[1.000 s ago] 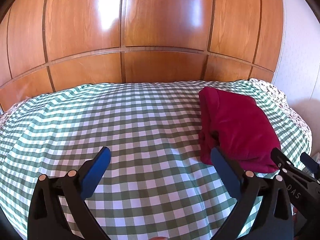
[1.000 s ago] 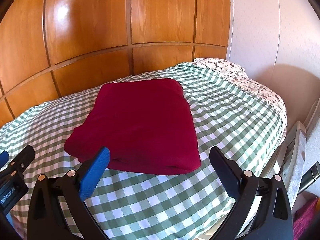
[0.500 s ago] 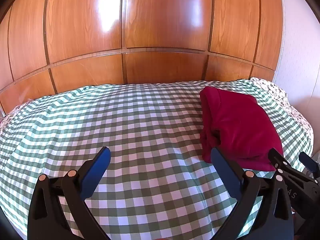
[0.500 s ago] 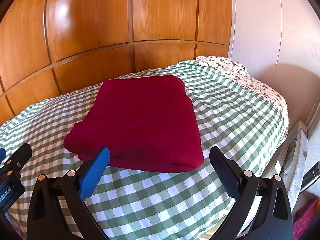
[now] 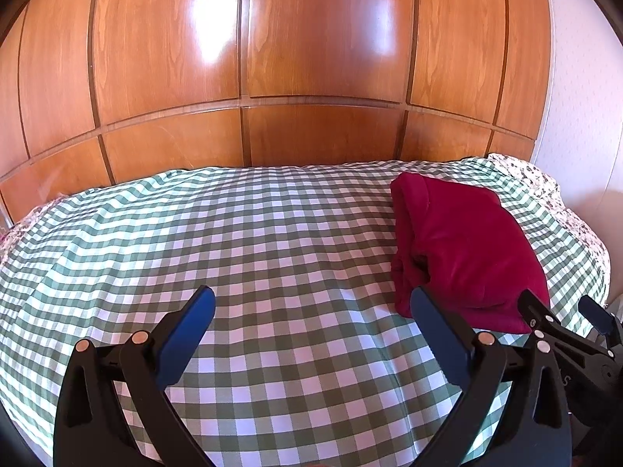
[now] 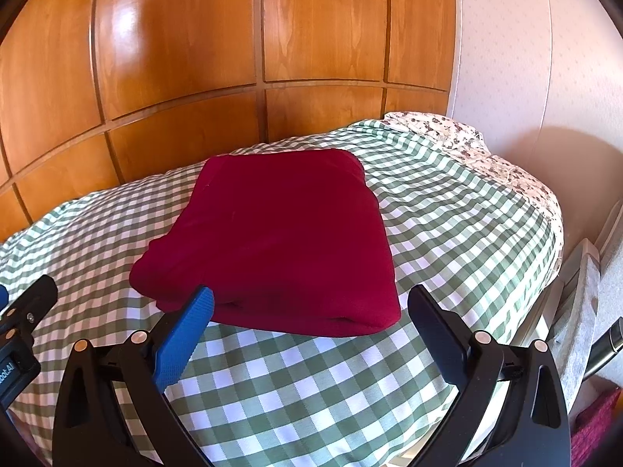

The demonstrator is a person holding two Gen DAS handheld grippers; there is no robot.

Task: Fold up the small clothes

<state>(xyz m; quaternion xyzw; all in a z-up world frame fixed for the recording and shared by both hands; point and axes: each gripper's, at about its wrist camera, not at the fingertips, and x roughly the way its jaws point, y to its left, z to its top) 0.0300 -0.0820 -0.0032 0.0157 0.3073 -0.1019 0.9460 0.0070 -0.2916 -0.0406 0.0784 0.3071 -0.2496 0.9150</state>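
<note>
A dark red garment [image 6: 280,233] lies folded into a neat rectangle on the green and white checked bed cover [image 6: 319,385]. In the left wrist view the garment [image 5: 467,249] sits at the right. My right gripper [image 6: 311,303] is open and empty, held just in front of the garment's near edge. My left gripper [image 5: 311,303] is open and empty over bare cover to the left of the garment. The right gripper's fingers [image 5: 545,323] show at the right edge of the left wrist view.
A wooden panelled headboard wall [image 5: 311,78] runs behind the bed. A floral sheet [image 6: 486,159] shows at the bed's right end, by a white wall [image 6: 545,58]. A grey object [image 6: 580,311] and a metal handle [image 6: 607,342] stand beside the bed's right edge.
Both grippers have drawn back and risen slightly from the bed. The garment lies as before and both grippers stay open.
</note>
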